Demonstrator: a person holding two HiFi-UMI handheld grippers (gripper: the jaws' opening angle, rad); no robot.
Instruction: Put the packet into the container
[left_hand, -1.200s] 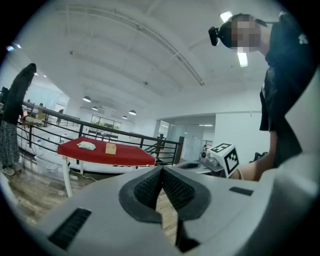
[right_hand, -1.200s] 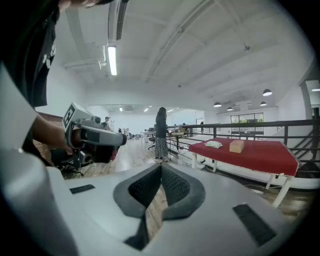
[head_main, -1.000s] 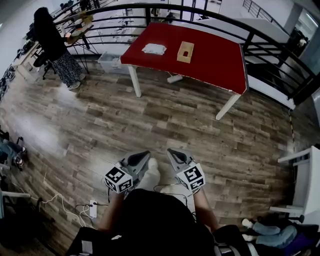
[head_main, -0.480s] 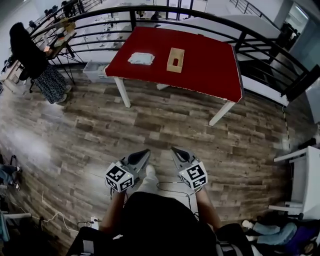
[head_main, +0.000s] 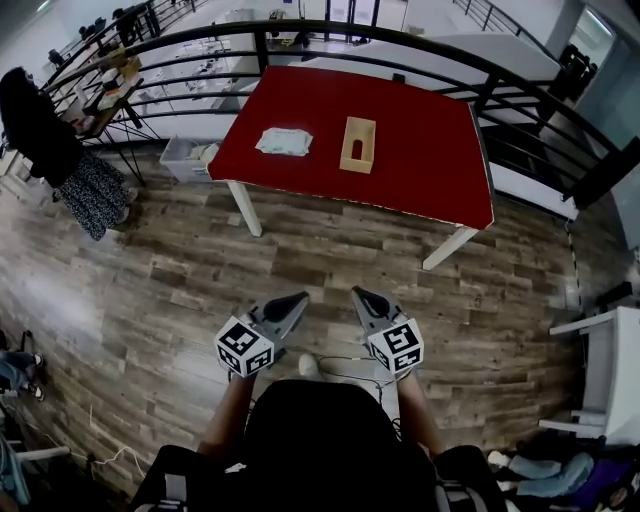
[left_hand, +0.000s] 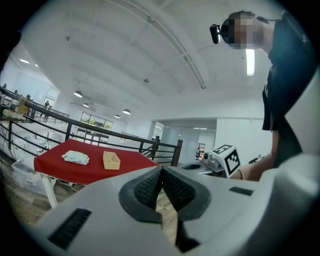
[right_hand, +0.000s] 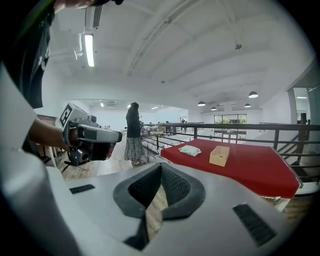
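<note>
A pale packet (head_main: 283, 141) lies on the red table (head_main: 420, 160), left of a small open wooden container (head_main: 358, 144). Both also show far off in the left gripper view, packet (left_hand: 75, 157) and container (left_hand: 111, 160), and in the right gripper view, packet (right_hand: 190, 150) and container (right_hand: 219, 155). My left gripper (head_main: 297, 300) and right gripper (head_main: 357, 296) are held side by side over the wood floor, well short of the table. Both are shut with nothing between their pads.
A black railing (head_main: 520, 120) curves behind and to the right of the table. A person in a dark top and patterned skirt (head_main: 50, 150) stands at the far left. A white box (head_main: 185, 158) sits on the floor by the table's left end. White furniture (head_main: 610, 370) stands at the right.
I have walked toward the red table with both grippers carried forward together; the table sits closer and more central in the head view. Both grippers stay shut.
</note>
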